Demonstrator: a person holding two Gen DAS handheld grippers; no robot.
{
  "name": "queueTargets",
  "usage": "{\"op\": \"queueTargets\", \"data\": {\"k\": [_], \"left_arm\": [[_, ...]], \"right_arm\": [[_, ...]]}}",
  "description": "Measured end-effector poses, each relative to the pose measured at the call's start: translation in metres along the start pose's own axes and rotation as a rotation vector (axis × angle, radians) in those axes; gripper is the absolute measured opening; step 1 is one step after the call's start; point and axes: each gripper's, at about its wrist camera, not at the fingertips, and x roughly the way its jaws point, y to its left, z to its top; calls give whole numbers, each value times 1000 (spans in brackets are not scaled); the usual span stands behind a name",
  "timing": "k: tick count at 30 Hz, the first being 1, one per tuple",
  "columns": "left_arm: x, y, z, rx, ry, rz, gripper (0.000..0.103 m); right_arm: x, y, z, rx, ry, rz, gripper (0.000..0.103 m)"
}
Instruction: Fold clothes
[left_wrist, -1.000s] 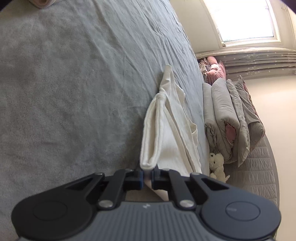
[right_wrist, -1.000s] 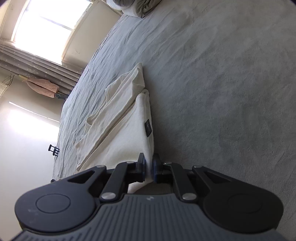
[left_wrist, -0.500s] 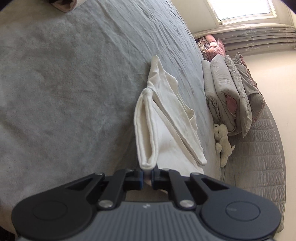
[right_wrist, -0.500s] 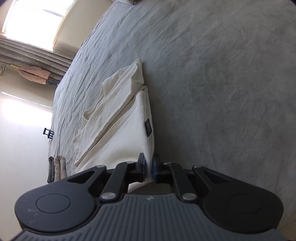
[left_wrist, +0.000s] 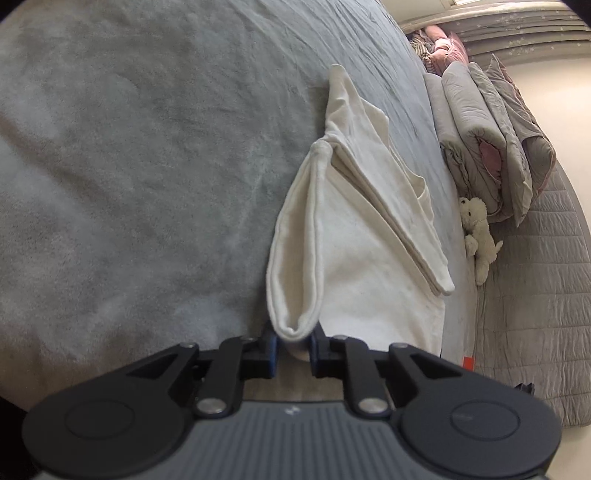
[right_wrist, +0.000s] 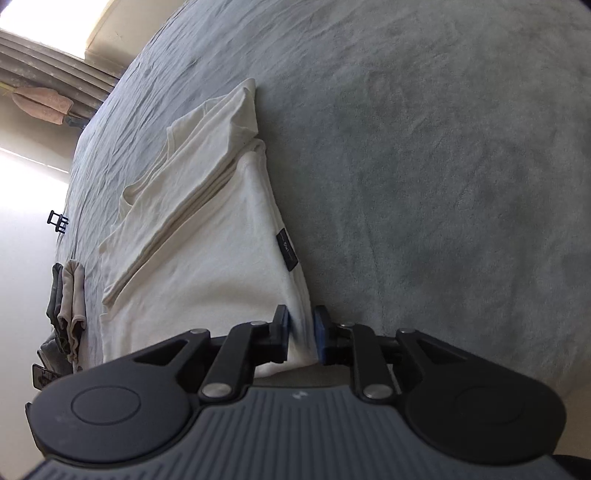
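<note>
Left wrist and right wrist views: cream garment folded on a grey bed

Left wrist view shows the left claw (left_wrist: 293, 349) with its blue-padded jaws slightly parted, a rolled, looped corner of the cream garment (left_wrist: 354, 258) sitting between them; whether the pads press the cloth cannot be told. The garment is soft, matte knit, folded into a long wedge with stacked layered edges running diagonally across it, and it lies on the grey bed cover (left_wrist: 147, 166), a plush, finely napped fabric with shallow creases. Beyond it a stack of grey quilted bedding (left_wrist: 491, 147) with pink lining stands on edge, and a small white plush toy (left_wrist: 478, 236) lies beside it on a stitched grey quilt (left_wrist: 535, 295)

Right wrist view has the right claw (right_wrist: 300, 338) likewise slightly open around the garment's (right_wrist: 207, 266) thick folded edge, cloth filling most of the gap. A small dark rectangular label (right_wrist: 287, 251) is sewn near that edge. Folded beige and grey cloths (right_wrist: 68, 295) hang at the bed's far side
</note>
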Motion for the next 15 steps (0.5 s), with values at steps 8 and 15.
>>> {"op": "queueTargets", "data": {"k": [8, 15], "left_arm": [[6, -22, 30, 142, -134, 113, 36], [22, -34, 52, 274, -240, 154, 21]], "right_arm": [[5, 17, 24, -40, -77, 7, 41], [40, 36, 32, -113, -173, -29, 39]]}}
